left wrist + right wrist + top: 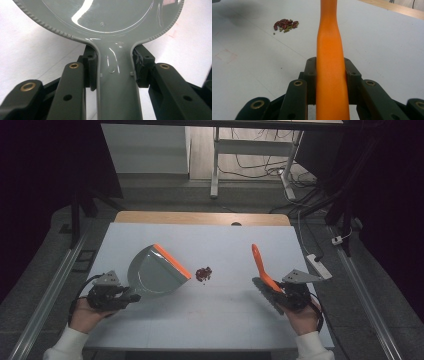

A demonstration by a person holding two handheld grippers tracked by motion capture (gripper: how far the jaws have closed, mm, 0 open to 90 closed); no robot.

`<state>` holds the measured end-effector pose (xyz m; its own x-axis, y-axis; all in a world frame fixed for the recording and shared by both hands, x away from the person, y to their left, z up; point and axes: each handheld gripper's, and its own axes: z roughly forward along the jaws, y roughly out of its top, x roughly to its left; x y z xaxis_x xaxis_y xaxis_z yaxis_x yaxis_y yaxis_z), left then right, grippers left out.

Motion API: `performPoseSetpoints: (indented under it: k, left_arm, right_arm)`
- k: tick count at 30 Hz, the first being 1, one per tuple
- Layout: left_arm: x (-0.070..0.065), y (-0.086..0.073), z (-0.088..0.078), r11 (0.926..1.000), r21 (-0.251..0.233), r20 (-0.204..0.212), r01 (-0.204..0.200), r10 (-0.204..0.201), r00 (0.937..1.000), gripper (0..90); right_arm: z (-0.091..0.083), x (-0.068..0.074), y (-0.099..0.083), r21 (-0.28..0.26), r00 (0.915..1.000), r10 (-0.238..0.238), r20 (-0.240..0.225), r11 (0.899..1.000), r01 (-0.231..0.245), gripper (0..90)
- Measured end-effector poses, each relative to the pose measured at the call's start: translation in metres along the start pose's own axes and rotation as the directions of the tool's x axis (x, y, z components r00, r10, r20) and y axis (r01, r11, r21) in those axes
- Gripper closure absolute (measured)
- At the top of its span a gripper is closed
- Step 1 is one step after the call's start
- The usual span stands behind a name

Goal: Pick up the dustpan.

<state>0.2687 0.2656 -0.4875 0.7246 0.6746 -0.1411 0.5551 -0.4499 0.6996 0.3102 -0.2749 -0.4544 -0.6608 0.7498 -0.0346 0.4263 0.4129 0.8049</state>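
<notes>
A grey dustpan (152, 272) with an orange lip lies on the white table (220, 245), left of centre. My left gripper (131, 297) is shut on its grey handle (117, 82), one jaw pressed to each side. My right gripper (281, 292) is shut on the orange handle (331, 75) of a small brush (263, 270), whose dark bristles rest on the table at the right. A little heap of red beans and green peas (203, 274) lies between dustpan and brush, just right of the orange lip; the same heap (285, 25) appears far left in the right gripper view.
A wooden strip (202, 217) edges the table's far side. A white power strip (319, 266) sits at the right edge. Beyond the table stand desk legs and tangled cables (260, 167) on the floor.
</notes>
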Motion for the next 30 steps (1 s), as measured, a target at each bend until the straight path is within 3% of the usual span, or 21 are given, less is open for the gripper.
performPoseSetpoints:
  k: [8, 13, 24, 30]
  left_arm:
    - [-0.004, 0.001, 0.009, 0.9968, 0.075, 0.033, -0.028, 0.025, 0.9991, 61.7]
    - [-0.009, 0.002, 0.012, 0.9947, 0.084, 0.071, -0.060, 0.054, 0.9960, 61.6]
    - [-0.016, 0.005, 0.028, 0.9838, 0.149, 0.070, -0.099, 0.090, 0.9935, 61.6]
    - [-0.017, 0.010, 0.040, 0.9782, 0.177, 0.093, -0.108, 0.093, 0.9913, 61.6]
  right_arm:
    - [0.000, 0.000, 0.000, -0.001, 1.0000, 0.001, -0.002, 1.000, -0.001, 70.3]
    - [0.001, 0.000, 0.000, -0.002, 1.0000, 0.005, 0.000, 1.000, -0.005, 70.3]
    - [0.002, 0.001, 0.000, -0.001, 1.0000, -0.001, -0.003, 1.000, 0.001, 70.3]
    - [0.003, 0.001, 0.000, 0.002, 1.0000, -0.002, -0.005, 1.000, 0.002, 70.3]
